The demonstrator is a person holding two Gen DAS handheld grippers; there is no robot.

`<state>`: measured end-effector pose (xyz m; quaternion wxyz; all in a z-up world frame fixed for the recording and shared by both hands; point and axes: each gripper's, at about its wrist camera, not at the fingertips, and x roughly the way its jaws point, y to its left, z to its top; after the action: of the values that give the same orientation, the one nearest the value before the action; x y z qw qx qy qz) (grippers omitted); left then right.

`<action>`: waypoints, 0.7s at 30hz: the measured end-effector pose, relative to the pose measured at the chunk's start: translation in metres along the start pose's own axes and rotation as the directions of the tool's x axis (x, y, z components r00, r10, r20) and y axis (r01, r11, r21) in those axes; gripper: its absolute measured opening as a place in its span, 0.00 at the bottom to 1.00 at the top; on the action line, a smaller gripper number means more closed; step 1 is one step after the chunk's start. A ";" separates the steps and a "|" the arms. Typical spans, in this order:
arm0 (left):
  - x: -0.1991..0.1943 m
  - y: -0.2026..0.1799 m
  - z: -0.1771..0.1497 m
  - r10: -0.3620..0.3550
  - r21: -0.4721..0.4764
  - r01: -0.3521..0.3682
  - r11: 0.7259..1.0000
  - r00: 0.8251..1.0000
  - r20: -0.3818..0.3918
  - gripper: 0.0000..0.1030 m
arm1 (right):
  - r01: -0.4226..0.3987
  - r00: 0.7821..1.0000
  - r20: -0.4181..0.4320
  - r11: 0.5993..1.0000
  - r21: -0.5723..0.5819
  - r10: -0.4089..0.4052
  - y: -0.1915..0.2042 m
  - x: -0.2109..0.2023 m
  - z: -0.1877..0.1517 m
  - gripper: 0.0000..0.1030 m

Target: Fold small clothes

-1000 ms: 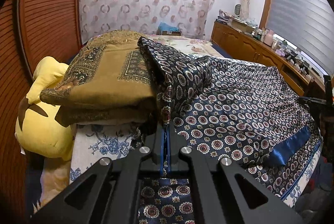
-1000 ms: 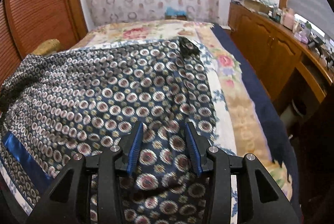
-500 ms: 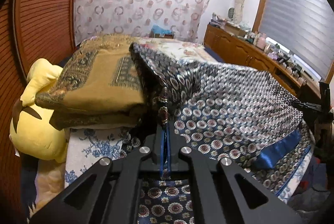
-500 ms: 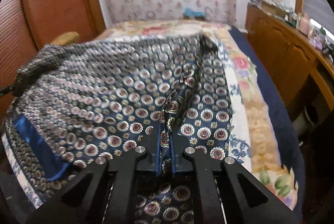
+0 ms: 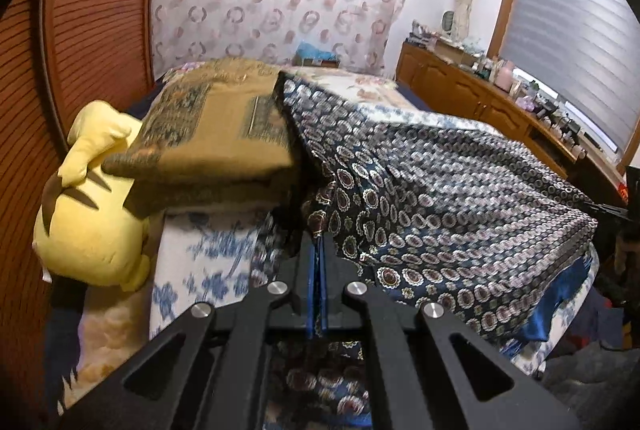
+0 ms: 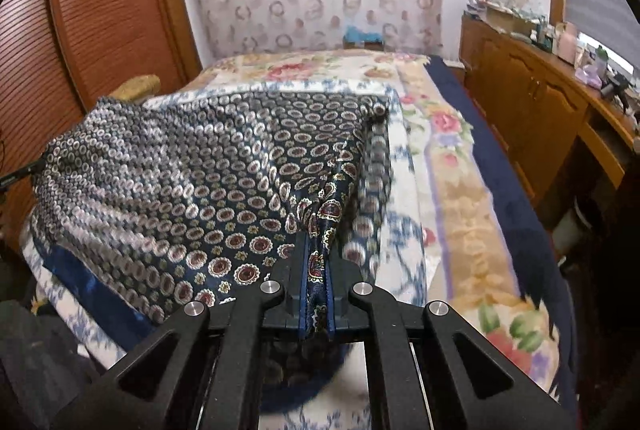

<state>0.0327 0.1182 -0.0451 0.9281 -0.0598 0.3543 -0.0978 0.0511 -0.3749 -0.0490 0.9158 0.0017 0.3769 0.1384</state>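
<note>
A dark blue satin garment [image 5: 432,197] printed with round medallions lies spread over the bed; it also shows in the right wrist view [image 6: 192,181]. My left gripper [image 5: 318,254] is shut on a pinched edge of the garment and holds it lifted. My right gripper [image 6: 316,262] is shut on another edge of the garment, with cloth bunched between its pads. A plain blue hem band [image 5: 560,302] hangs over the bed's near edge.
A folded mustard blanket [image 5: 216,141] and a yellow plush toy [image 5: 92,222] lie at the left of the bed. A floral bedspread [image 6: 456,189] covers the bed. A wooden cabinet [image 6: 532,97] runs along the right. A wooden slatted wall [image 5: 92,29] stands at left.
My right gripper has shut on the garment's edge and lifted it. My left gripper stays shut and has raised its edge, so the cloth is pulled up and stretched between both.
</note>
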 end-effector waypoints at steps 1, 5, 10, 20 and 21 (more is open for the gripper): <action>0.001 0.002 -0.001 0.006 -0.004 -0.006 1.000 1.000 -0.006 0.00 | -0.003 1.000 -0.006 1.000 0.006 0.003 -0.001 0.001 -0.001 0.05; 0.003 0.007 -0.008 0.025 -0.012 -0.026 1.000 0.999 -0.024 0.00 | 0.011 1.000 -0.013 1.000 0.003 -0.011 -0.003 0.005 0.005 0.12; 0.005 0.006 -0.012 0.042 -0.012 -0.042 0.999 0.998 -0.038 0.00 | 0.070 0.997 0.025 0.998 -0.001 -0.070 -0.007 0.006 0.018 0.37; 0.005 0.006 -0.012 0.053 0.009 -0.052 0.999 0.998 -0.033 0.36 | 0.069 0.997 0.038 0.997 -0.031 -0.067 0.002 0.025 0.031 0.40; 0.005 0.005 -0.012 0.054 0.012 -0.054 0.998 0.998 -0.031 0.37 | 0.072 0.997 0.039 0.997 -0.036 -0.070 0.003 0.027 0.031 0.40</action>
<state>0.0290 0.1216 -0.0585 0.9251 -0.0434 0.3697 -0.0754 0.0901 -0.3623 -0.0448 0.9270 -0.0262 0.3567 0.1128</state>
